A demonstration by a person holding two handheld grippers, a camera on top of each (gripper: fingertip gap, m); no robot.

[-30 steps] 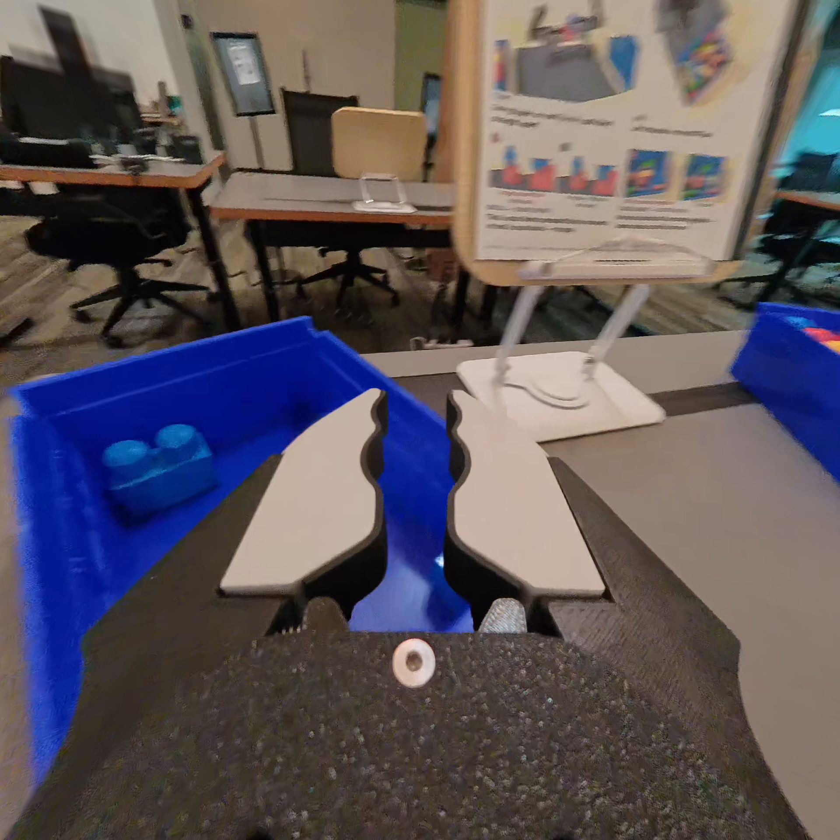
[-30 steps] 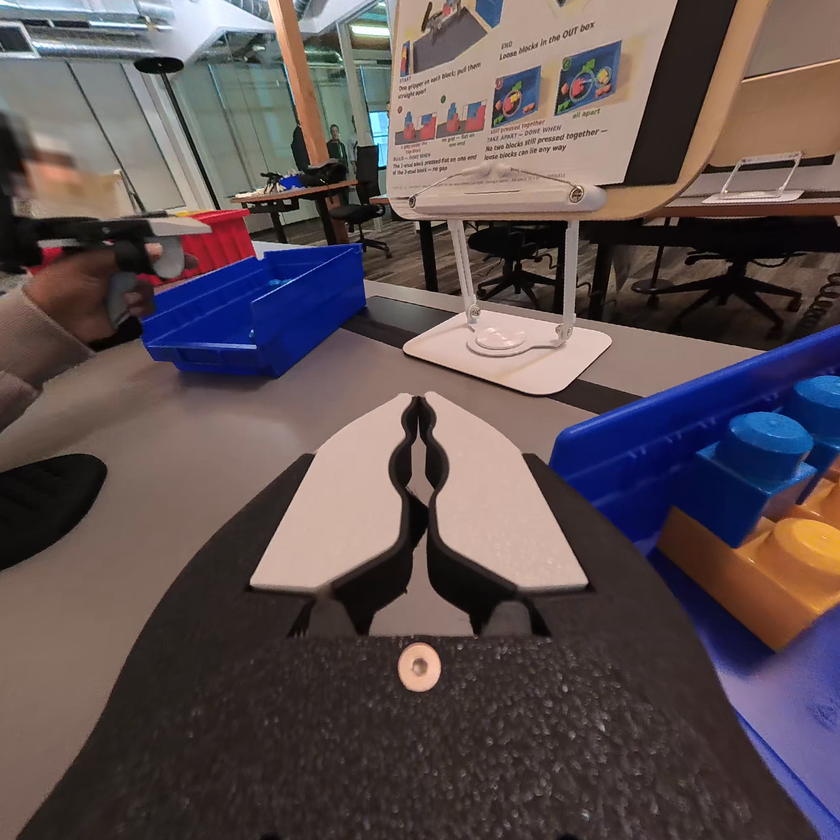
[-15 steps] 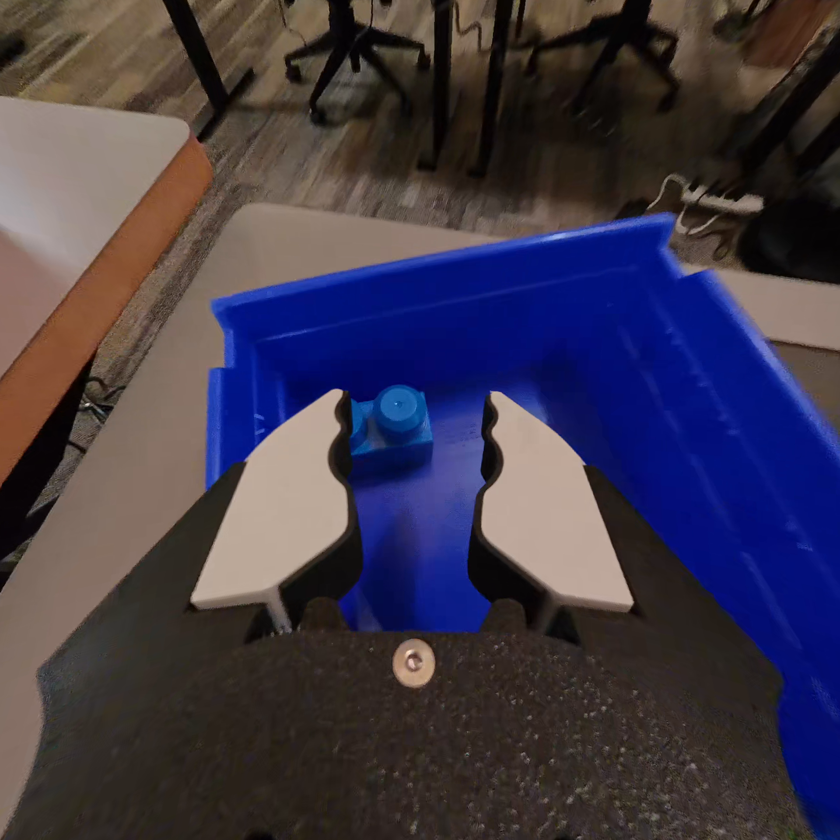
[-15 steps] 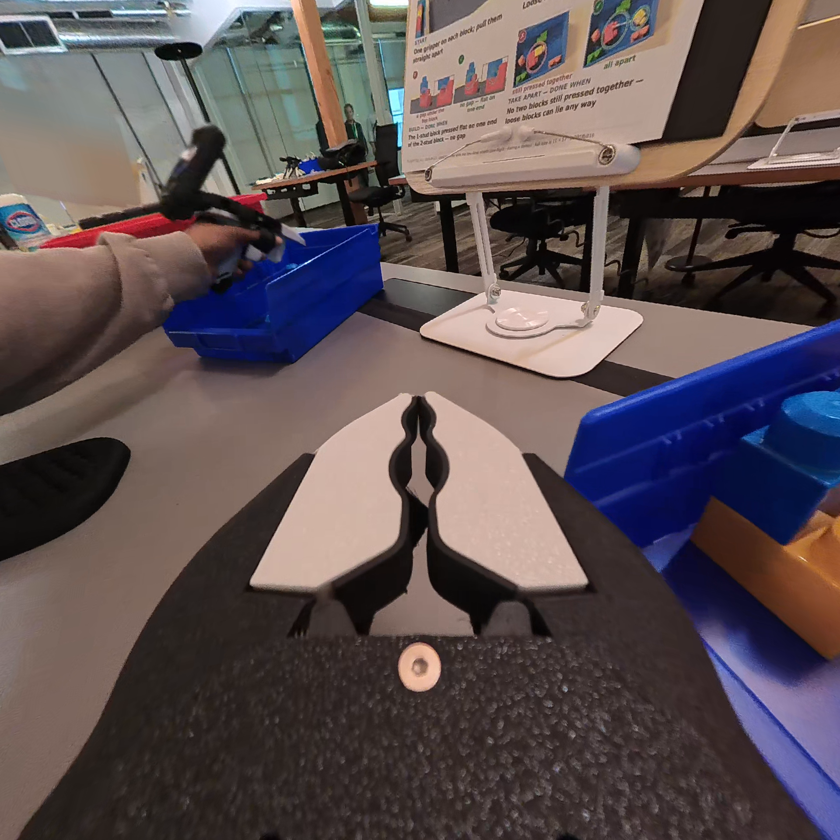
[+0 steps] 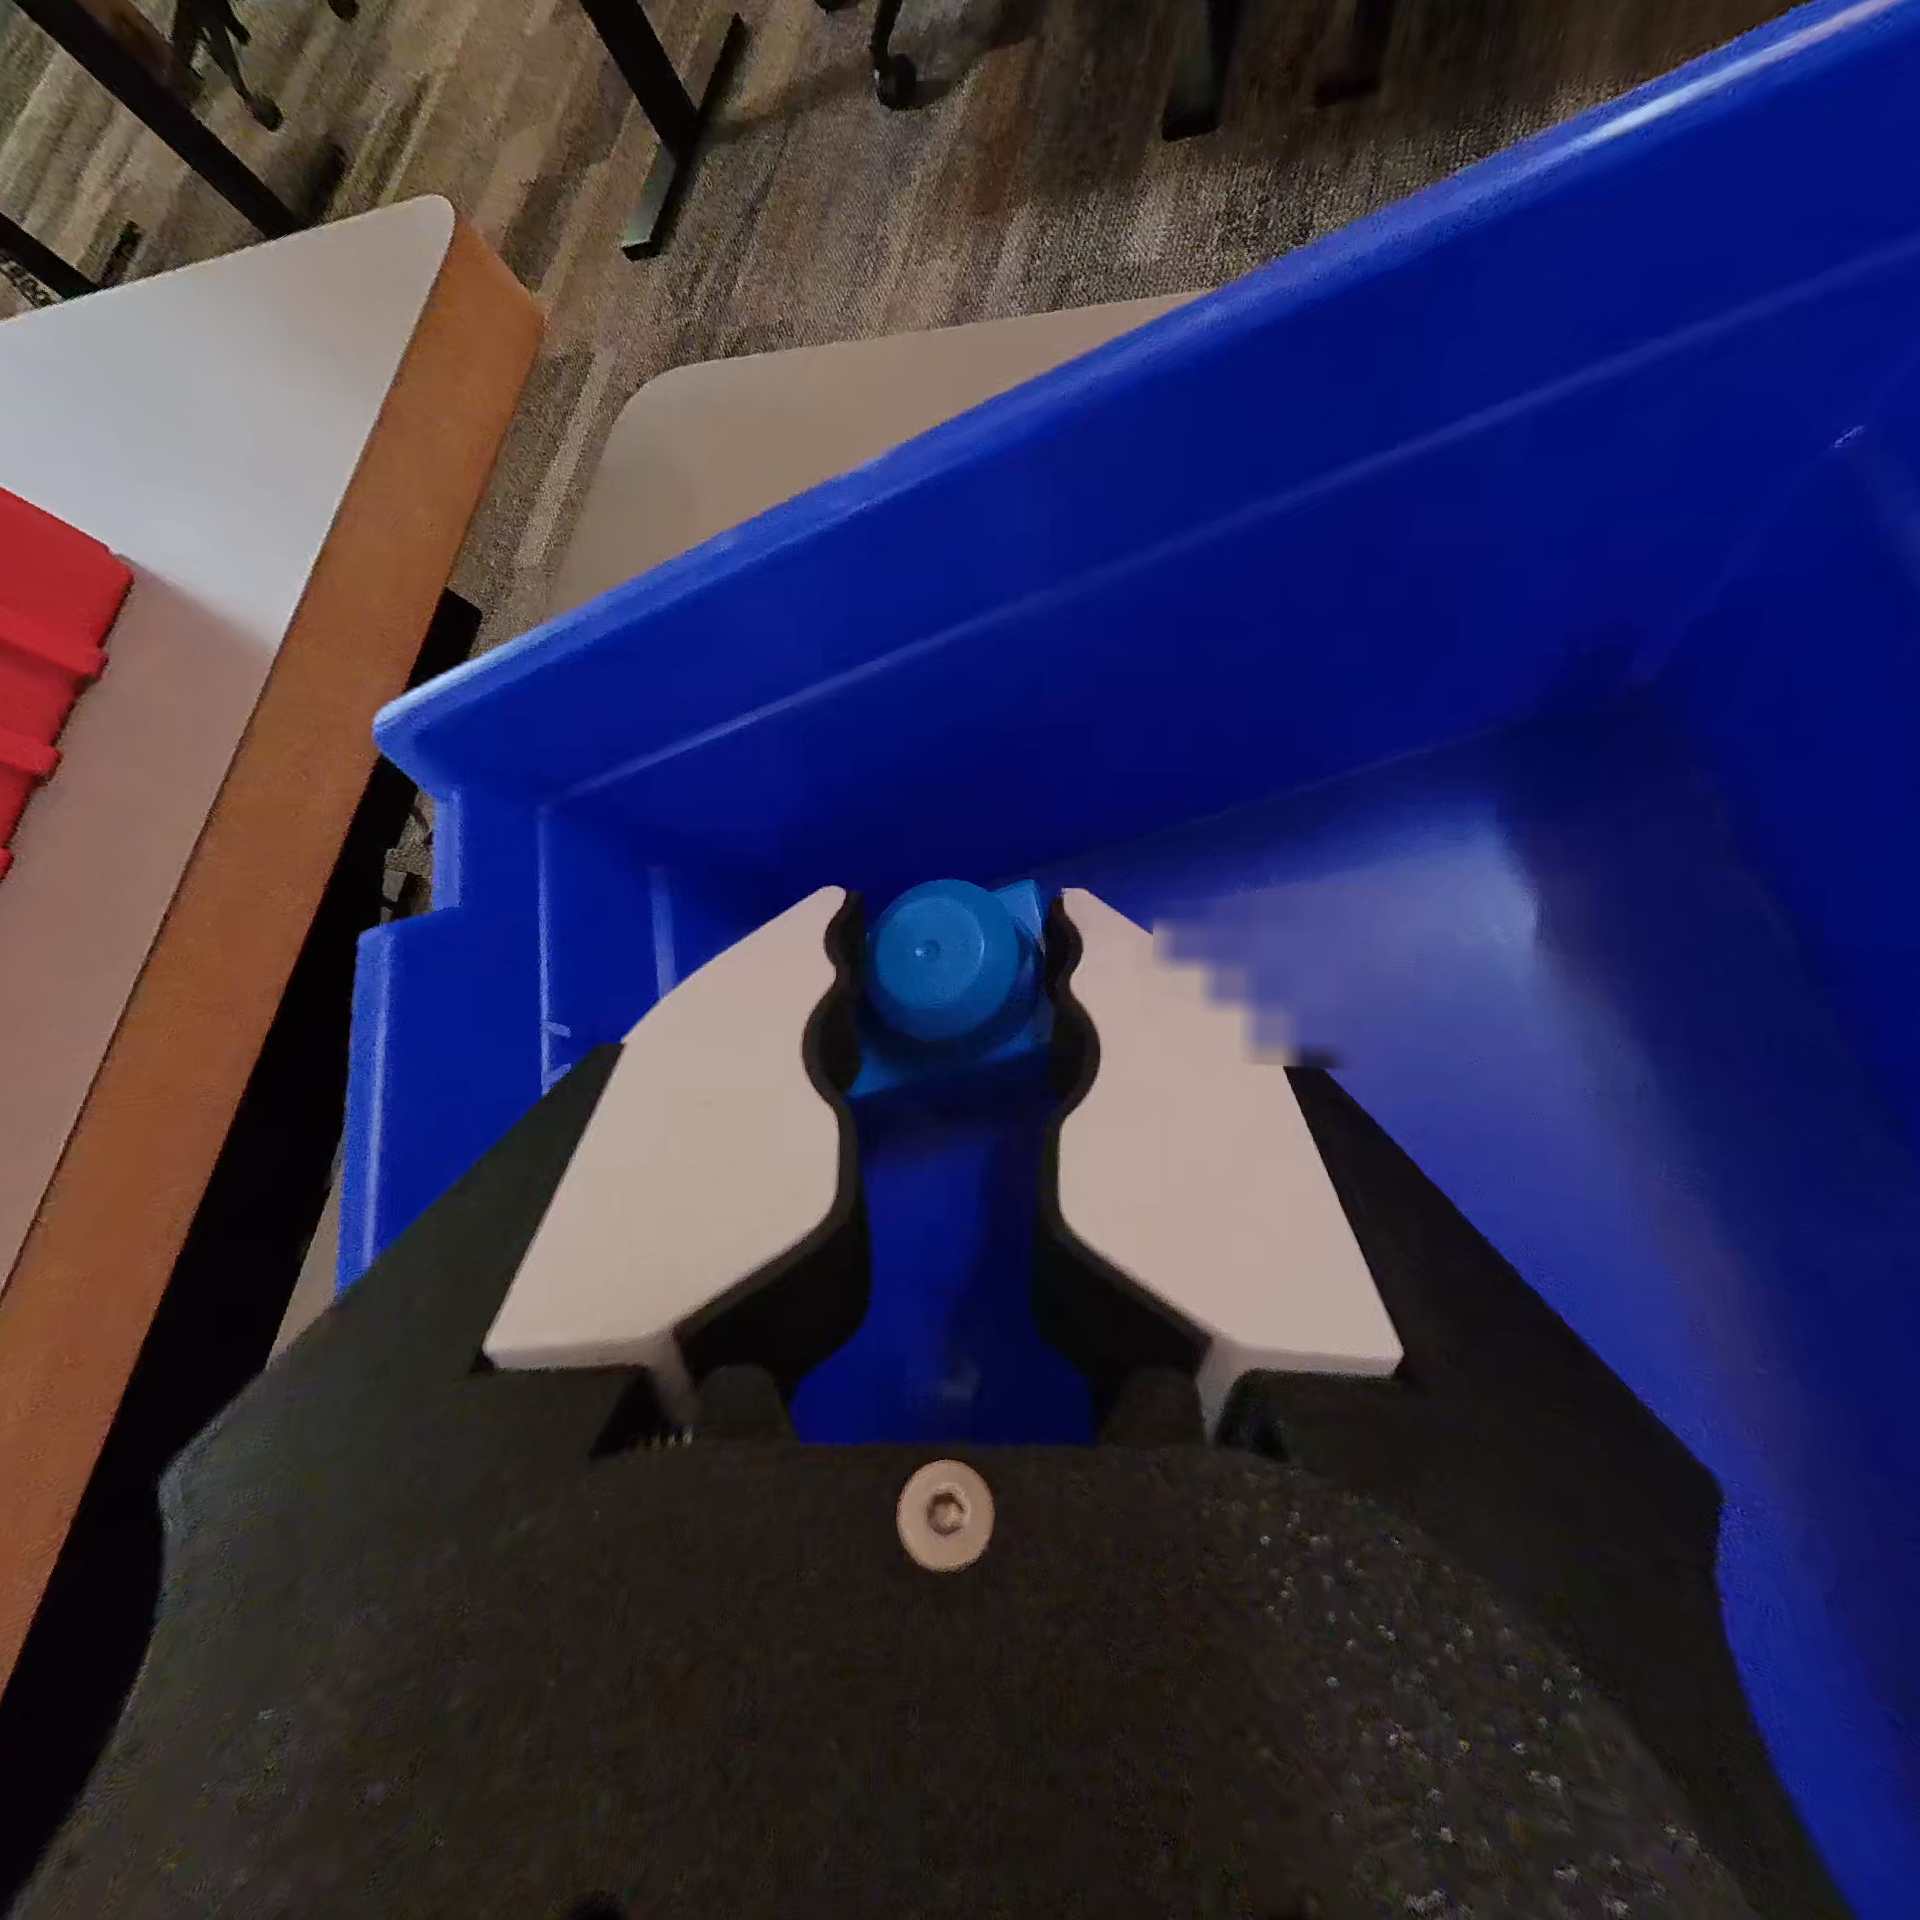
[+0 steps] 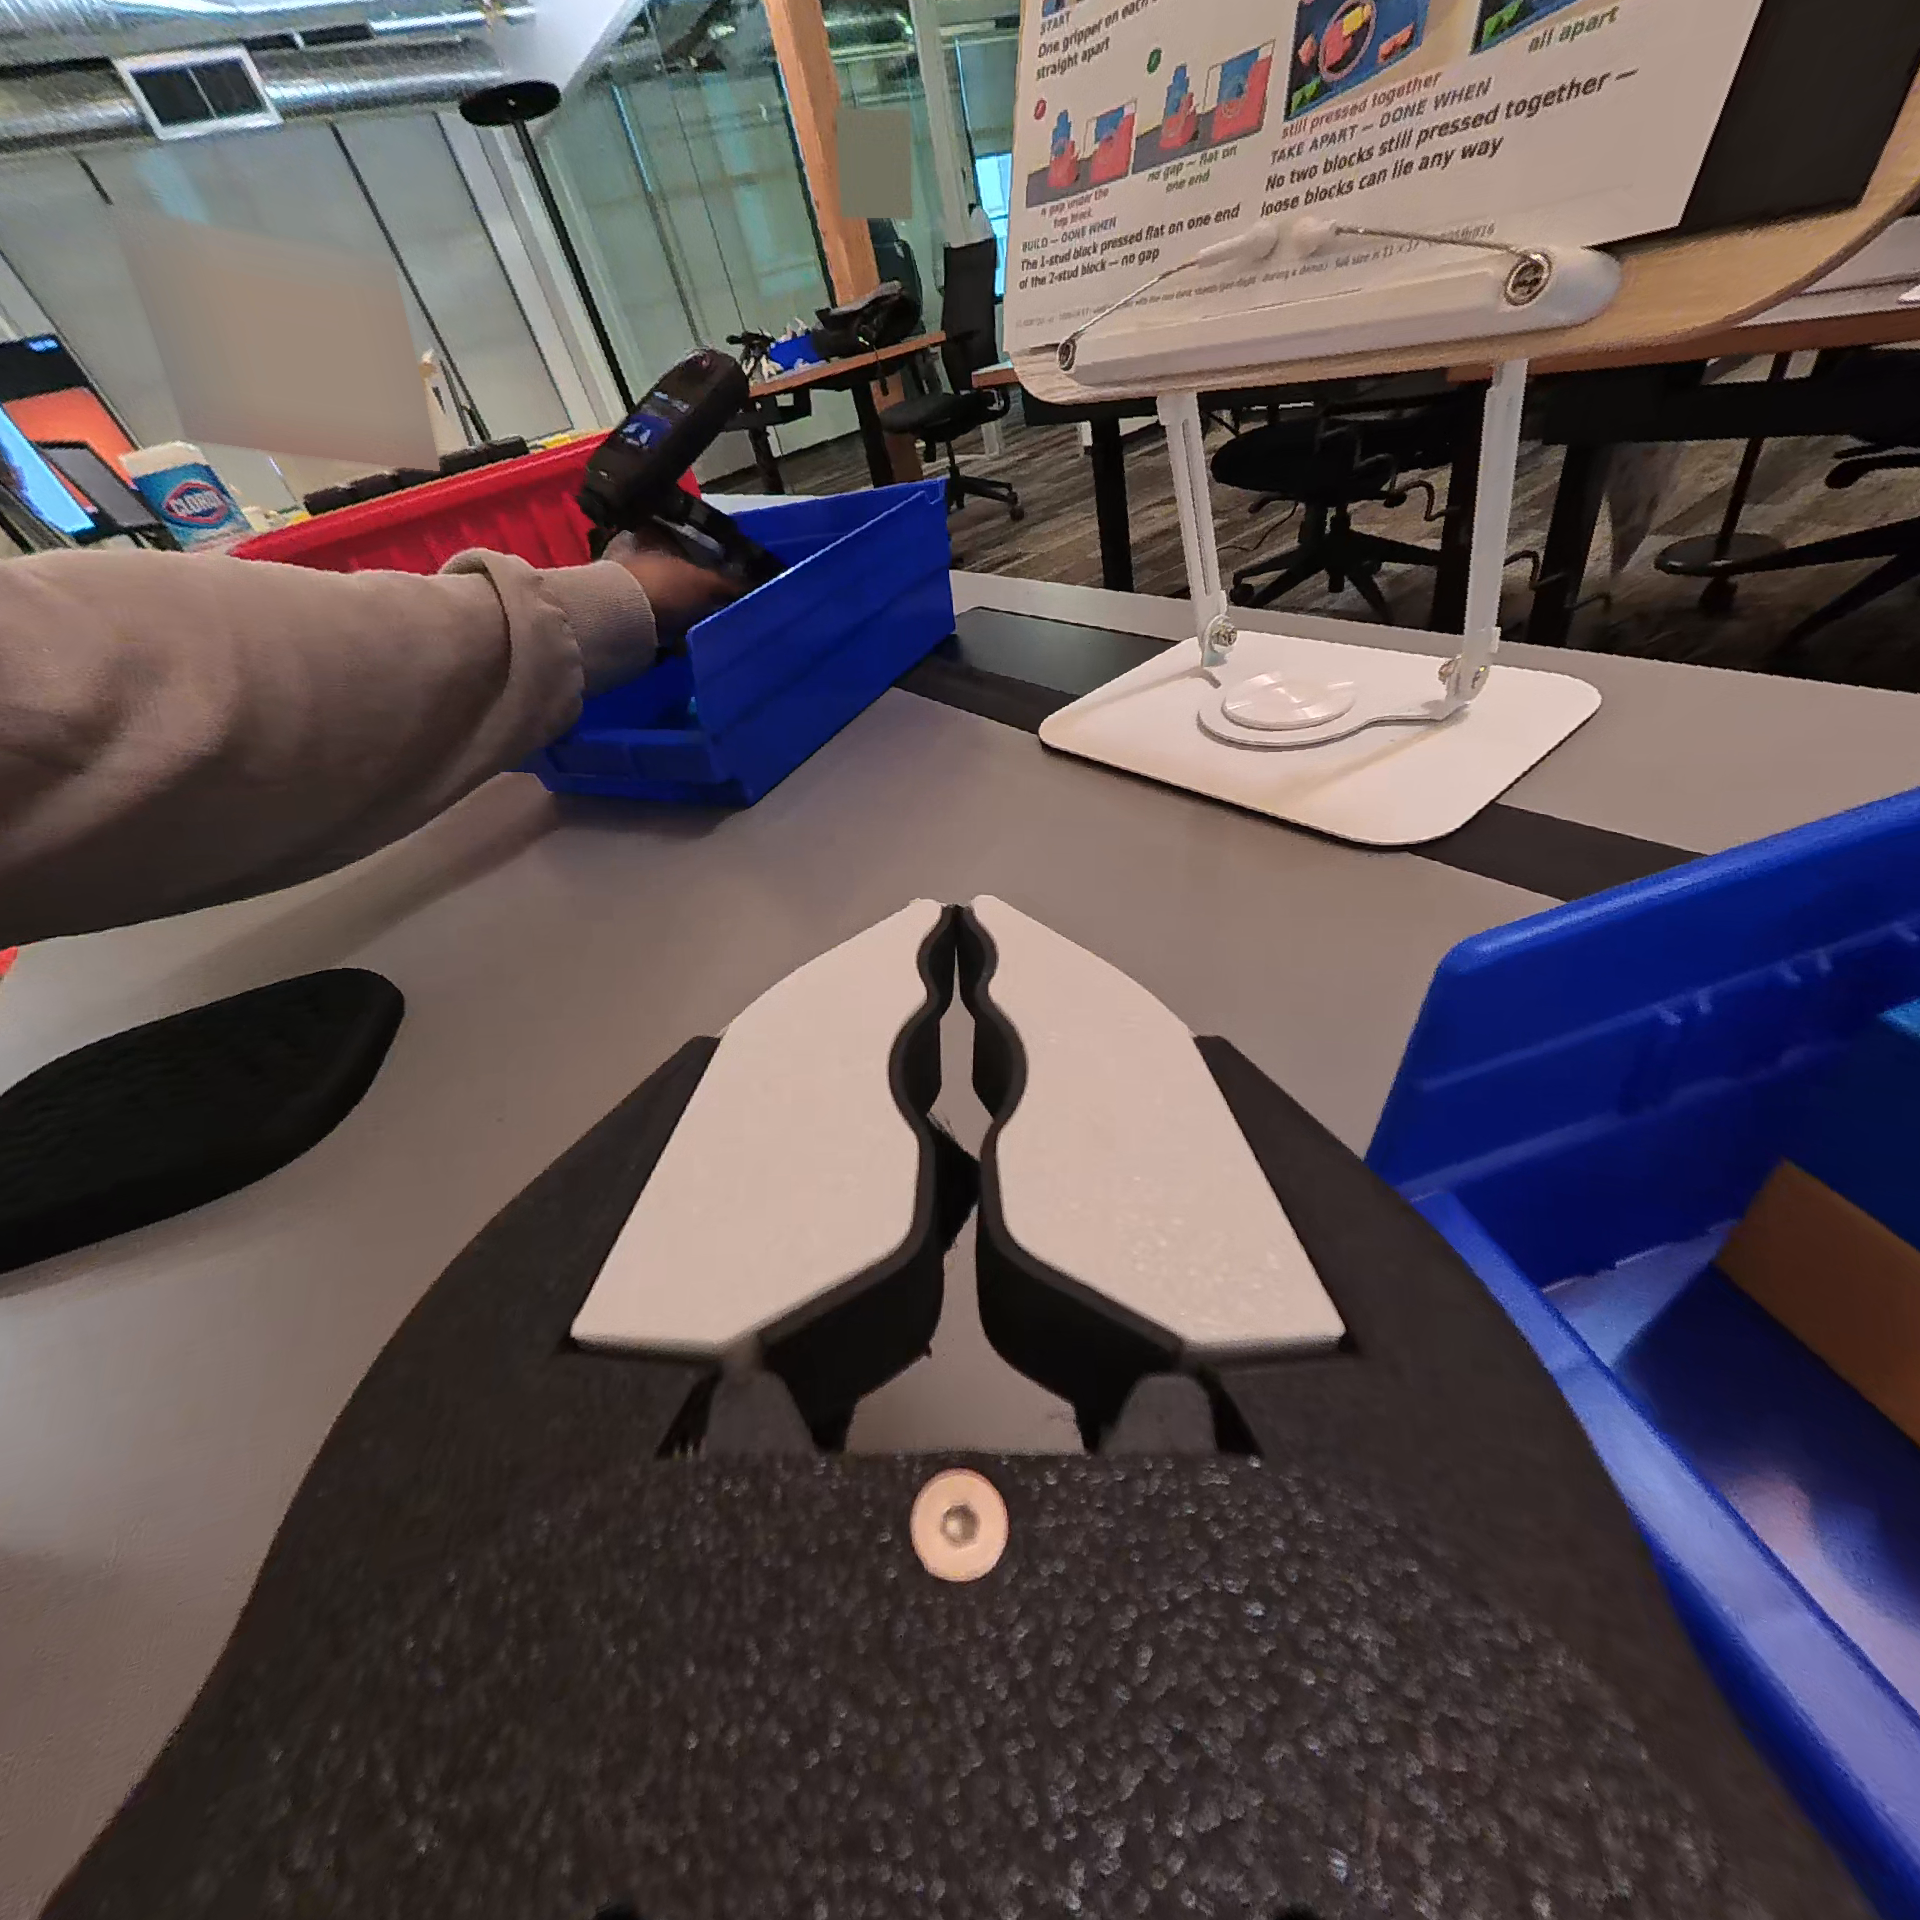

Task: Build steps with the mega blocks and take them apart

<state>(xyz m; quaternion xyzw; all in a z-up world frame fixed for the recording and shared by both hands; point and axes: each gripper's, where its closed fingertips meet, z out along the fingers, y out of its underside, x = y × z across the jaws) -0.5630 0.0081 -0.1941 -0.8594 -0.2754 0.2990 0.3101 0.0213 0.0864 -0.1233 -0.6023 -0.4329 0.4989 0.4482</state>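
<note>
— Since the blue mega block [image 5: 940, 977] sits hard in the far corner of the left blue bin [image 5: 1247, 582], we bring the left gripper [image 5: 948, 971] in steeply from above; its fingers [image 5: 727, 1122] press a stud on either flank, so we judge it clamped on that block; how many studs the block has we cannot tell, for the fingers hide the rest.

— Agreed; the bin walls at twelve and nine o'clock crowd the fingers, so we judge a straight lift the safest way out; what of our other hand?

— Our right gripper [image 6: 956, 920] hovers over the grey table [image 6: 623, 935], jaws pressed together on nothing; the second blue bin [image 6: 1621, 1039] lies at three o'clock, a black pad [image 6: 177, 1091] at nine, the white stand [image 6: 1330, 727] with its instruction sheet at one; a red bin [image 6: 416, 525] lies behind the left one at eleven; nothing blocks the middle.
</note>
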